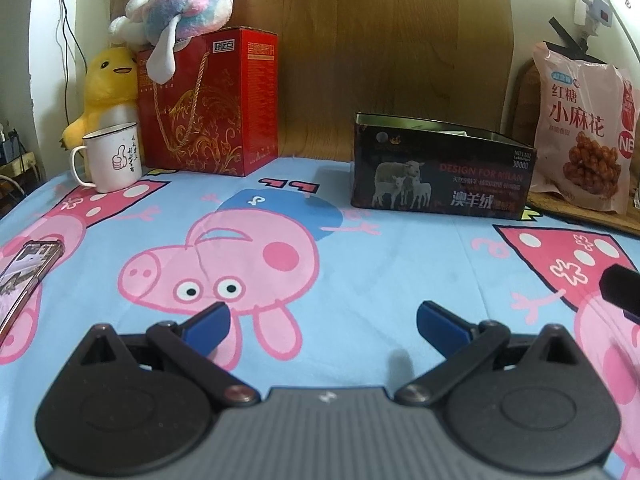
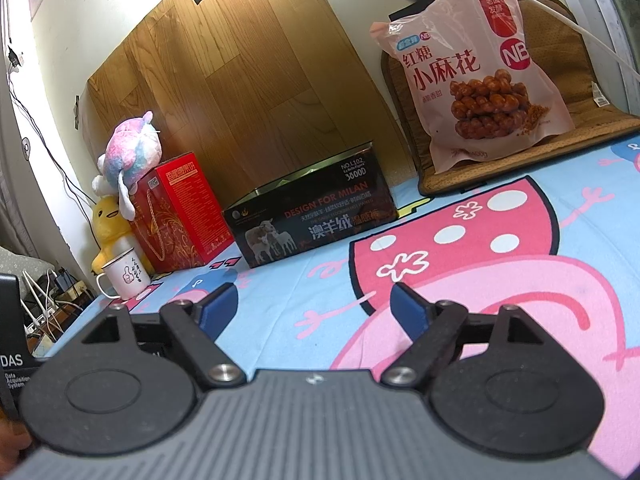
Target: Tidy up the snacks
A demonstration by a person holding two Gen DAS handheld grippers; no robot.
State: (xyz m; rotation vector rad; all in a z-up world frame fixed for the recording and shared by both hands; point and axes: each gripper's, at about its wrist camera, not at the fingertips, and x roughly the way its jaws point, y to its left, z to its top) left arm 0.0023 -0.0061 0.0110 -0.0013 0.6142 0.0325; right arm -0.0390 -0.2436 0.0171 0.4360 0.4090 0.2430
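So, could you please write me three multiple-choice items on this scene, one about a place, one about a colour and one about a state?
1. Where does the pastel plush toy lie?
A. on top of the red gift box
B. inside the dark tin
C. on the phone

2. What colour is the snack bag?
A. green
B. pale pink
C. black

3. How do the left gripper and the right gripper stand?
A. both shut on the bag
B. one holds the white mug
C. both open, holding nothing

Answers:
1 A, the toy rests on the box's top with an ear hanging down its front.
2 B, pale pink film with red print.
3 C, a clear gap shows between each pair of blue fingertips, over the cartoon cloth.
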